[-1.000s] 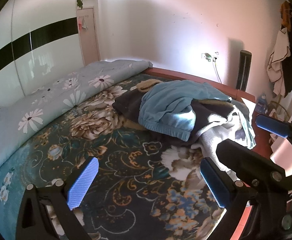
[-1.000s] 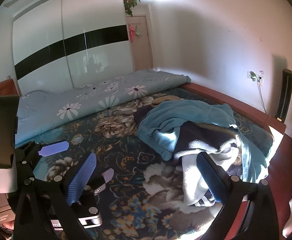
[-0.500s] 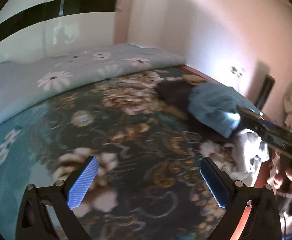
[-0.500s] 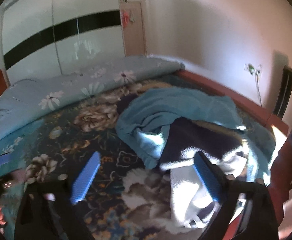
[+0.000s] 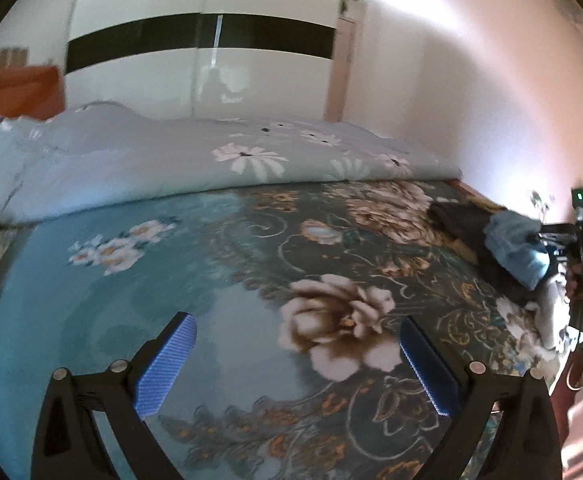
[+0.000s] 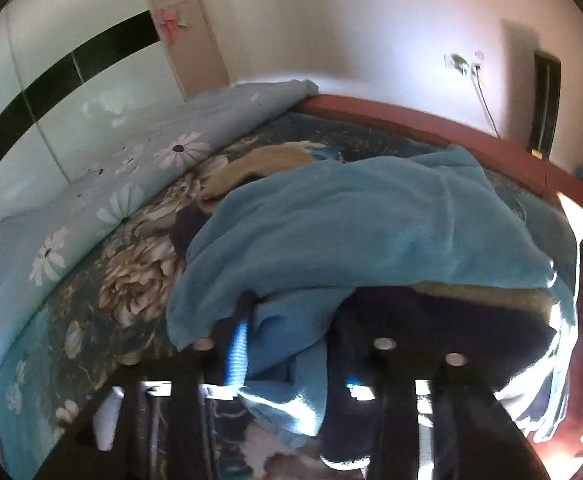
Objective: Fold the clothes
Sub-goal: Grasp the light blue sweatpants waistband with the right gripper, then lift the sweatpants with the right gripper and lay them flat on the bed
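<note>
A pile of clothes lies on the bed: a light blue fleece garment (image 6: 371, 232) on top, dark navy pieces (image 6: 451, 320) under it and a tan piece (image 6: 267, 164) behind. My right gripper (image 6: 291, 328) has its fingers pushed into the front edge of the blue garment, cloth bunched between the narrowed jaws. My left gripper (image 5: 295, 364) is open and empty over the floral bedspread (image 5: 331, 264), well left of the pile (image 5: 511, 244), which sits at the far right of the left wrist view.
A pale blue daisy quilt (image 5: 211, 160) is rolled along the far side of the bed. The red wooden bed frame (image 6: 431, 116) runs behind the pile. A white wardrobe (image 5: 195, 40) with a black band stands beyond.
My right gripper moved forward into the pile and its jaws narrowed on the blue garment's edge. My left gripper swung left, away from the pile, staying open.
</note>
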Demonstrator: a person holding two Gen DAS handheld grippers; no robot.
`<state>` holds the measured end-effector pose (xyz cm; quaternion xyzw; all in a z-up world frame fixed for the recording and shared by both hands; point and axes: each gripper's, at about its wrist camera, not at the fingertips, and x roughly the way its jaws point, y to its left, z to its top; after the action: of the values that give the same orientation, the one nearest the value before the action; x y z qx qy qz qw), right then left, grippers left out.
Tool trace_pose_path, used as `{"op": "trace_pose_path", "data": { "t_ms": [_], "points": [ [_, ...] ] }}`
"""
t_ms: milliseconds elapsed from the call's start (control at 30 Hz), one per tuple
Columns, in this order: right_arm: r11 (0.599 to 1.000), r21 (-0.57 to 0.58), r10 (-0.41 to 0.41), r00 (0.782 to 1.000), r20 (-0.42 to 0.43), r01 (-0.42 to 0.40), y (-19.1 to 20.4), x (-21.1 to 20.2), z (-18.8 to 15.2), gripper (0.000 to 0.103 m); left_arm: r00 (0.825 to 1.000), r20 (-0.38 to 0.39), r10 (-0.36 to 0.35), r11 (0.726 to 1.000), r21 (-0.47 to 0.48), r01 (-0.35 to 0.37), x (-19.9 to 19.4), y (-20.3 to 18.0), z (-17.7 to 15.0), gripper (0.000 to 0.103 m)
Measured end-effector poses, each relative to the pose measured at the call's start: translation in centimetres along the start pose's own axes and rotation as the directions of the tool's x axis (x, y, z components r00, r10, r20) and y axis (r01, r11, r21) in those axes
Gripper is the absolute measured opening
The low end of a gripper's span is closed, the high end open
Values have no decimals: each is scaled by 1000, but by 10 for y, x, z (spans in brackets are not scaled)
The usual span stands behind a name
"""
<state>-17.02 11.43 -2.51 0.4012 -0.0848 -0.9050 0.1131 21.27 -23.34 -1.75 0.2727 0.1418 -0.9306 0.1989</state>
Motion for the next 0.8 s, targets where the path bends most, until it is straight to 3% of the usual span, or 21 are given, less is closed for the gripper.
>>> {"op": "trace_pose_path", "data": {
  "t_ms": [100, 300, 467, 567, 633, 800],
  "points": [
    [998, 31, 52, 999, 6, -53, -5, -12, 8, 14, 1000, 8, -3, 999, -41, 4, -7, 16, -5, 103],
    [993, -77, 103, 985, 136, -93, 26, -76, 40, 13, 1000, 28, 4, 996, -92, -1, -16, 42, -11, 103],
    [966, -202, 213, 945, 250, -164, 84, -151, 70, 13, 999, 49, 11, 989, -148, -4, -24, 64, -11, 103],
    [925, -294, 326, 902, 284, -241, 134, -192, 76, 13, 997, 72, 23, 983, -181, -10, -32, 78, -9, 103],
    [876, -364, 424, 864, 272, -316, 175, -216, 74, 13, 995, 87, 41, 980, -199, -22, -40, 88, -8, 103],
    [700, -529, 647, 740, 187, -479, 287, -275, 54, 13, 984, 128, 121, 964, -252, -85, -66, 120, -6, 103]
  ]
}}
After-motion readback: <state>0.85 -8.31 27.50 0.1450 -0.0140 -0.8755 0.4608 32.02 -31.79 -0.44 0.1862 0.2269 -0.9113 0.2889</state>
